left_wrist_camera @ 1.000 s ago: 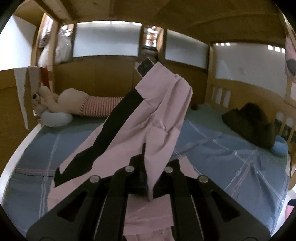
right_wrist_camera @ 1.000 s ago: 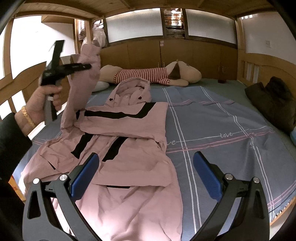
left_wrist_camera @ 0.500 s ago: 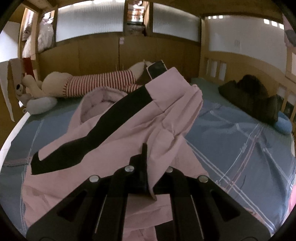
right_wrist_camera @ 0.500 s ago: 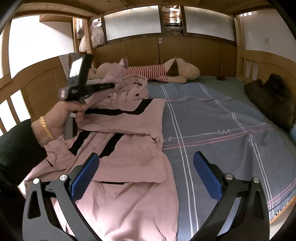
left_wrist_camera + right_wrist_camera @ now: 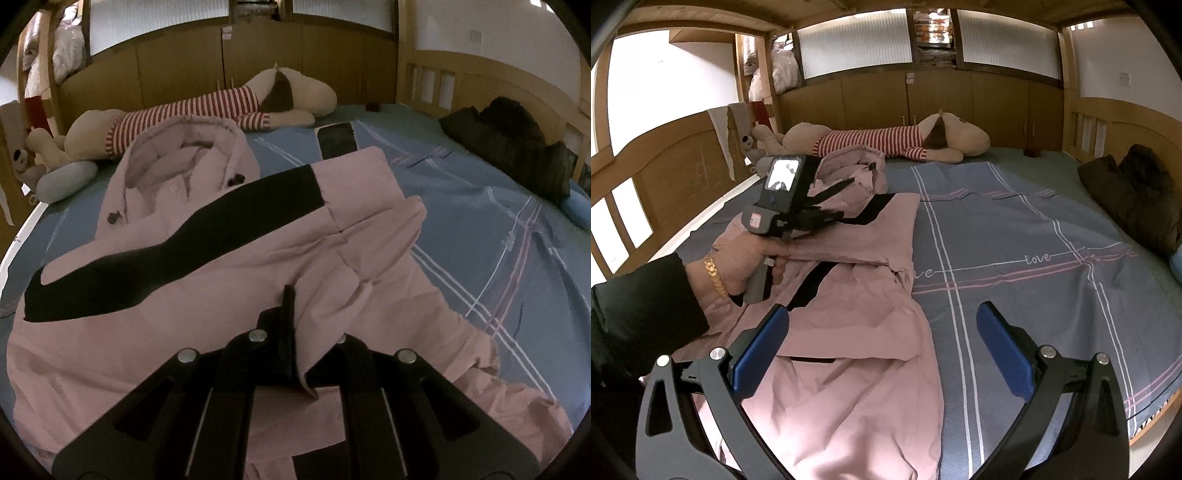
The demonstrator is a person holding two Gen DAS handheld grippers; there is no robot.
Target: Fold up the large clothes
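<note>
A large pink hooded coat [image 5: 849,325] with black stripes lies spread on the bed; it also shows in the left wrist view [image 5: 207,266]. My left gripper [image 5: 295,325] is shut on the coat's sleeve, holding it low over the coat body with the cuff [image 5: 362,192] pointing away. In the right wrist view the left gripper [image 5: 827,206] is held in a hand above the coat's chest. My right gripper [image 5: 882,343] is open and empty, hovering over the coat's lower part near the bed's front edge.
A blue plaid sheet [image 5: 1034,240] covers the bed. A striped plush dog [image 5: 894,142] lies along the headboard. Dark clothes [image 5: 1137,192] are piled at the right rail. Wooden rails border the left side [image 5: 665,177] and the right.
My left gripper has carried the sleeve down from high in the air and across onto the coat body. The right gripper has stayed open and nearly still.
</note>
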